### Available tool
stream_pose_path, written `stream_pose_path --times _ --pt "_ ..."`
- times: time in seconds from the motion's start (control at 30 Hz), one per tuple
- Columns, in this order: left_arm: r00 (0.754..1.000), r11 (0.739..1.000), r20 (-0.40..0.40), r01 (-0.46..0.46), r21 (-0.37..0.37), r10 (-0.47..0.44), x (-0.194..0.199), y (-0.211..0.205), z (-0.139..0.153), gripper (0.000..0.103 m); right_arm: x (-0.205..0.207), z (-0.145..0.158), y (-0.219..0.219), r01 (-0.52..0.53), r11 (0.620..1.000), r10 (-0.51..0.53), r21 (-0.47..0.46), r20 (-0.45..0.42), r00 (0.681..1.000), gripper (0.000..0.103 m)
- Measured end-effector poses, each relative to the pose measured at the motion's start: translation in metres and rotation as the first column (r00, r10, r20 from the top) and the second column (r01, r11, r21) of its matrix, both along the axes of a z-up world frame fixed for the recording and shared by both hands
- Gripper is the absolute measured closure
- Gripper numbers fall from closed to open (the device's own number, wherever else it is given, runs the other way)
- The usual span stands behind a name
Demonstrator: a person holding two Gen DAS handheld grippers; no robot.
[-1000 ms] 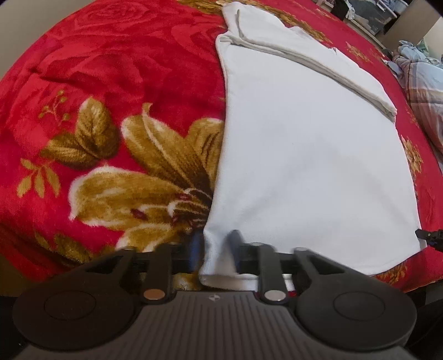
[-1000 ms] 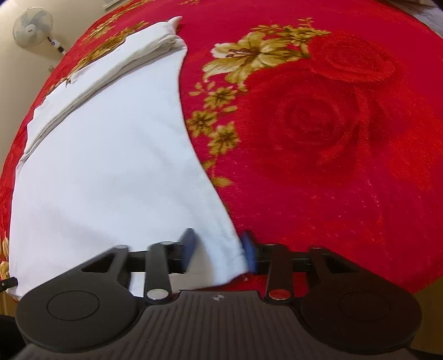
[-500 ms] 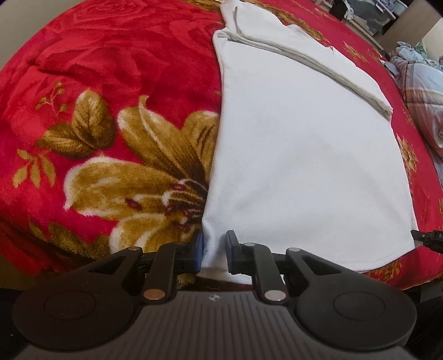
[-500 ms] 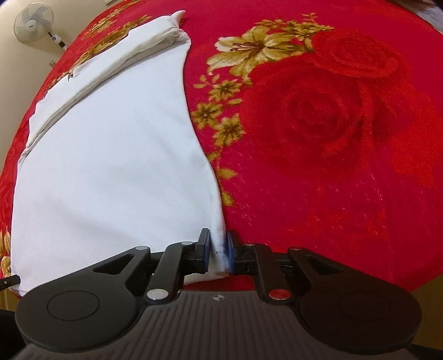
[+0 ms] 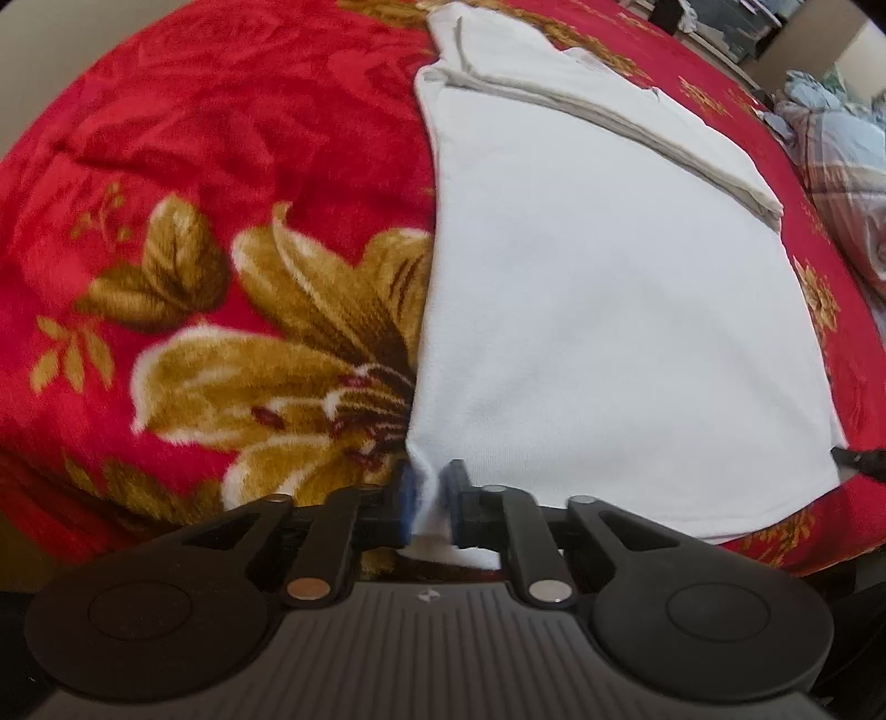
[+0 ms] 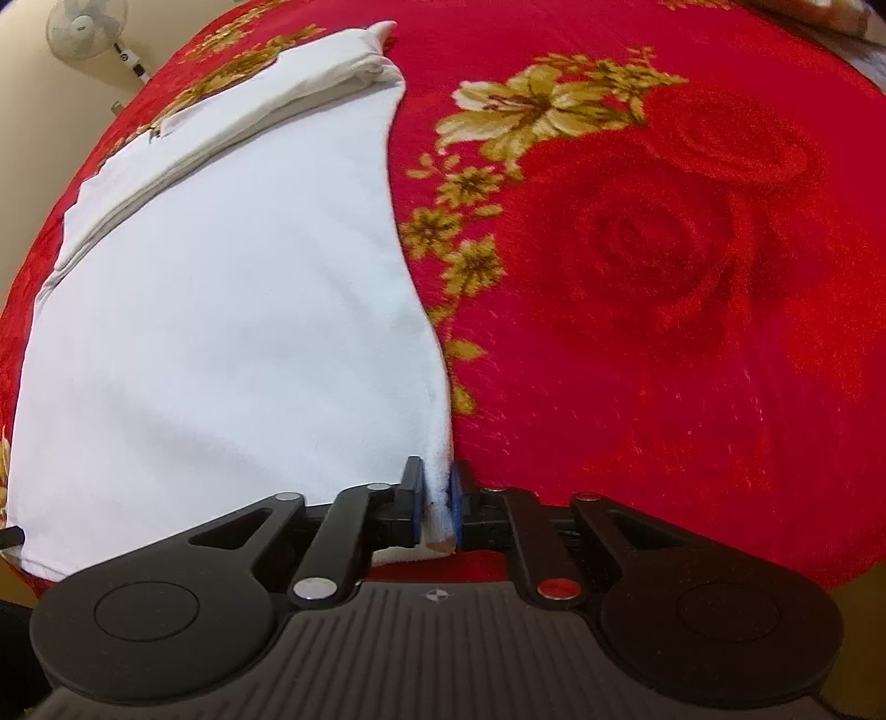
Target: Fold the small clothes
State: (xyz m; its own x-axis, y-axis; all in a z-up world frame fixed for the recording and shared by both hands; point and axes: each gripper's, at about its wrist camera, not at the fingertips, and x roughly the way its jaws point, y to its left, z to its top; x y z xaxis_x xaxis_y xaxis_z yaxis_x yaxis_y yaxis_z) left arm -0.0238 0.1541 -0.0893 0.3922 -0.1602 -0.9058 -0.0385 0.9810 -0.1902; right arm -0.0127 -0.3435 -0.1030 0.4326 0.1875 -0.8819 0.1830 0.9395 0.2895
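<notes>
A white garment [image 5: 609, 310] lies flat on a red floral blanket [image 5: 221, 166], with its far end folded over into a thick band [image 5: 609, 111]. My left gripper [image 5: 431, 501] is shut on the garment's near left corner. In the right wrist view the same garment [image 6: 221, 332] fills the left half, and my right gripper [image 6: 436, 504] is shut on its near right corner. Both corners are pinched between blue pads at the blanket's near edge.
The red blanket [image 6: 664, 277] covers the whole bed. A plaid bedding pile [image 5: 841, 166] lies at the far right in the left wrist view. A white fan [image 6: 83, 27] stands by the wall at the upper left in the right wrist view.
Both grippers went from open around the garment's near corners to shut on them. The garment has barely shifted.
</notes>
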Motion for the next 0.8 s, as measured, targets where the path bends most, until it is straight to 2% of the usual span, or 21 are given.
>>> stream_pose_path --times 0.13,0.27,0.47,0.57,0.63,0.7,0.8 --pt "0.993 0.998 0.108 0.049 0.037 -0.053 -0.002 -0.008 0.028 0.097 -0.002 0.027 -0.003 -0.016 0.999 0.013 0.034 0.082 0.997 0.097" --pt "0.958 0.995 0.272 0.100 -0.018 -0.091 -0.017 -0.008 0.080 0.097 -0.015 0.084 -0.014 -0.035 0.993 0.006 0.112 0.248 0.969 0.097" --pt "0.880 0.982 0.467 0.151 -0.113 -0.082 -0.069 0.013 0.166 0.098 -0.064 0.162 -0.037 -0.072 0.978 -0.025 0.194 0.456 0.890 0.099" --pt "0.836 0.957 0.547 0.195 -0.214 -0.048 -0.107 0.036 0.212 0.098 -0.102 0.198 -0.049 -0.111 0.965 -0.037 0.236 0.546 0.837 0.099" --pt "0.813 0.948 0.581 0.208 -0.239 -0.032 -0.126 0.039 0.234 0.098 -0.130 0.220 -0.059 -0.134 0.956 -0.053 0.261 0.602 0.797 0.099" --pt "0.819 0.944 0.573 0.204 -0.258 -0.020 -0.130 0.046 0.240 0.098 -0.146 0.230 -0.068 -0.132 0.949 -0.078 0.286 0.621 0.780 0.099" --pt "0.857 0.945 0.515 0.182 -0.272 -0.017 -0.107 0.043 0.223 0.098 -0.139 0.221 -0.076 -0.094 0.944 -0.109 0.316 0.568 0.816 0.099"
